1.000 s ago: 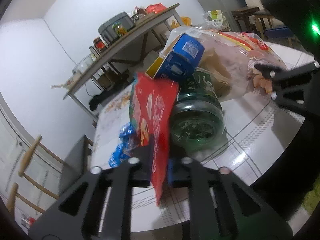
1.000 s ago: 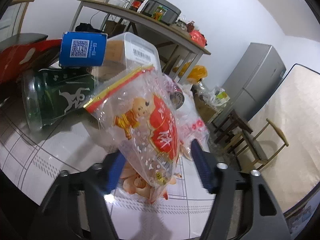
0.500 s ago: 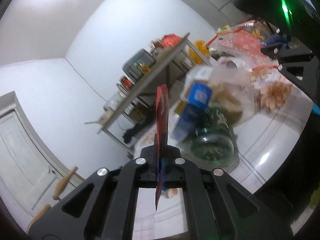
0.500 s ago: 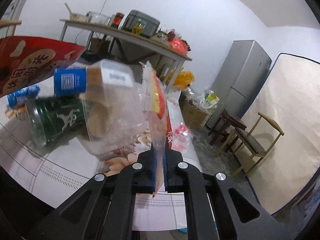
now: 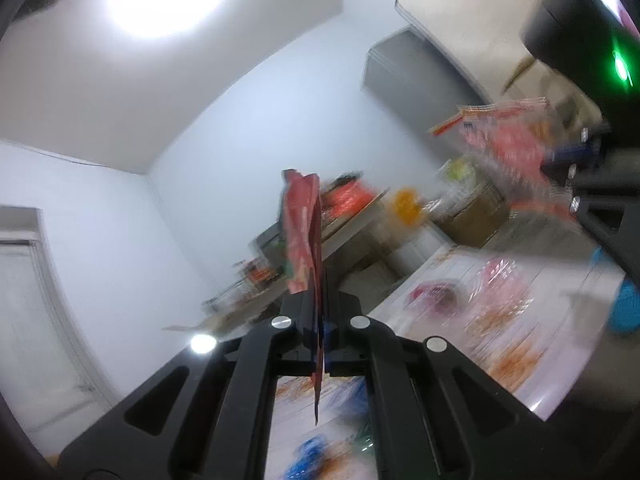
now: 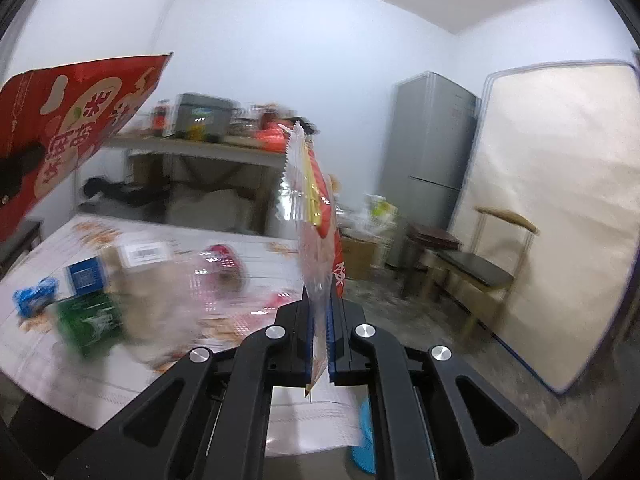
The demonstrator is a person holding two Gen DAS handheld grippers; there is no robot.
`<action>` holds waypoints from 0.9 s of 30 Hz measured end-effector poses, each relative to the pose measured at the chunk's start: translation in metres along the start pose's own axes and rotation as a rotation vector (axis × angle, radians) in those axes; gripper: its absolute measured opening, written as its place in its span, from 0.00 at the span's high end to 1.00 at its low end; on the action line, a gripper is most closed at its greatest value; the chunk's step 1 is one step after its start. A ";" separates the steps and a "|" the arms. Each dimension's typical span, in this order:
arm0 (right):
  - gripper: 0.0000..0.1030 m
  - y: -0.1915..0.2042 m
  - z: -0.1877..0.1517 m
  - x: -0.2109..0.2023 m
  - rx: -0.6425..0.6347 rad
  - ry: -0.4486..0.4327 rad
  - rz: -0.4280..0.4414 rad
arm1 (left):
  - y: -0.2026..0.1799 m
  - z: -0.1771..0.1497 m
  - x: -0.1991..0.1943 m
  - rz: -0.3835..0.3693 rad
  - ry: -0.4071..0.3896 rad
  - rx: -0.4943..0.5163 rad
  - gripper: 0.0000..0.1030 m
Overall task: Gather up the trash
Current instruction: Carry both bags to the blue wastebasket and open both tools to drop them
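White walls enclose a room with a grey fridge, a wooden chair and a cluttered side bench along the back wall. A white patterned table sits in the foreground.

Left gripper: jaws closed on a red wrapper, which stands edge-on above the fingers, lifted clear of the table. From the right wrist view the same wrapper appears flat-on at upper left, printed in white and red.

Right gripper: jaws closed on a clear bag with red and yellow print, also held upright and off the table, near its right edge.

Items on the table: a green jar lying on its side towards the left edge, a blue box just behind it, a clear tub beside both, and a crumpled blue wrapper at the far left edge. Motion blur obscures finer detail. A blue object shows below the table's near right corner; its identity cannot be determined.
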State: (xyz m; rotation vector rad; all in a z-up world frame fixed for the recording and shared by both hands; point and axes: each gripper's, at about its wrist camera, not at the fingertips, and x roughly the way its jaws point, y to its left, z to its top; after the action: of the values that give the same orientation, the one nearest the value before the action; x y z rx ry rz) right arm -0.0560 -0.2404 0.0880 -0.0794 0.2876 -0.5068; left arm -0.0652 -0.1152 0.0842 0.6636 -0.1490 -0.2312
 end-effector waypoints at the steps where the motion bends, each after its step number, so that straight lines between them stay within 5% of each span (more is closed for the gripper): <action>1: 0.95 -0.021 -0.002 0.003 0.032 0.022 -0.029 | -0.006 0.011 0.002 -0.057 -0.016 -0.035 1.00; 7: 0.95 -0.133 -0.037 0.041 0.266 0.226 -0.074 | -0.065 0.077 0.056 -0.513 0.001 -0.221 1.00; 10: 0.95 -0.174 -0.073 0.065 0.381 0.328 -0.081 | -0.116 0.096 0.115 -0.848 0.195 -0.359 1.00; 14: 0.95 -0.221 -0.120 0.119 0.515 0.474 -0.068 | -0.197 0.102 0.195 -1.129 0.529 -0.493 1.00; 16: 0.95 -0.232 -0.142 0.150 0.557 0.536 -0.070 | -0.240 0.096 0.230 -1.202 0.680 -0.538 1.00; 19: 0.95 -0.248 -0.172 0.196 0.611 0.620 -0.070 | -0.298 0.084 0.261 -1.232 0.802 -0.530 1.00; 23: 0.95 -0.259 -0.201 0.250 0.631 0.695 -0.090 | -0.369 0.091 0.287 -1.223 0.896 -0.484 1.00; 27: 0.93 -0.273 -0.222 0.293 0.655 0.714 -0.126 | -0.411 0.087 0.309 -1.189 0.905 -0.446 0.99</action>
State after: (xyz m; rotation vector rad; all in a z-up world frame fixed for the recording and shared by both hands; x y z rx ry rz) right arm -0.0035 -0.6225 -0.1586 0.7385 0.8008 -0.7230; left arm 0.1469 -0.5603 -0.0853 0.2848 1.1739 -1.0350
